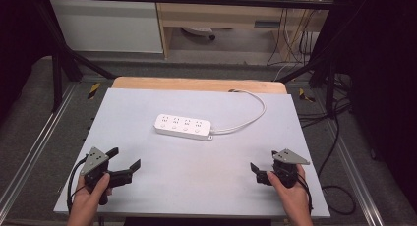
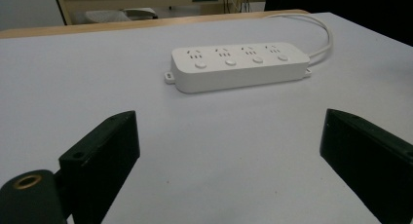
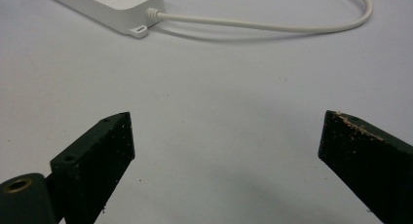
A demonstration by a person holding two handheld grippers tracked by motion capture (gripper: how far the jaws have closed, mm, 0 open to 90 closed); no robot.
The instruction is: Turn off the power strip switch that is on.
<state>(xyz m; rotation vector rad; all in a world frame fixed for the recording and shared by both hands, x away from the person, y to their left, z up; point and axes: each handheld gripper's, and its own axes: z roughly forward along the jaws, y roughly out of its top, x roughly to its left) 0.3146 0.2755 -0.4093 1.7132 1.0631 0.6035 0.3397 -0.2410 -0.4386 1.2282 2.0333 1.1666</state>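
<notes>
- The power strip lies flat on the counter, about midway between the left and right edges and a little toward the far edge, its long side running nearly parallel to that edge
- It is white, with four socket groups and four round buttons in a row on top; in the left gripper view the buttons sit along the side facing the camera
- Its white cord leaves the strip's right end, curves out toward the right edge, then loops back to the far edge, where it goes over the counter's rim; the right gripper view shows the cord lying on the surface
- The left hand-held gripper sits near the near-left corner, held in the person's left hand, its jaws spread wide with nothing between them
- The jaws point toward the strip, well apart from it
- The right hand-held gripper sits near the near-right corner, held in the right hand; in its own view the jaws stand wide apart over bare counter, gripping nothing
- It too is well apart from the strip, whose right end shows at the top of the right gripper view
- Each gripper carries a grey three-cornered plate on top
</notes>
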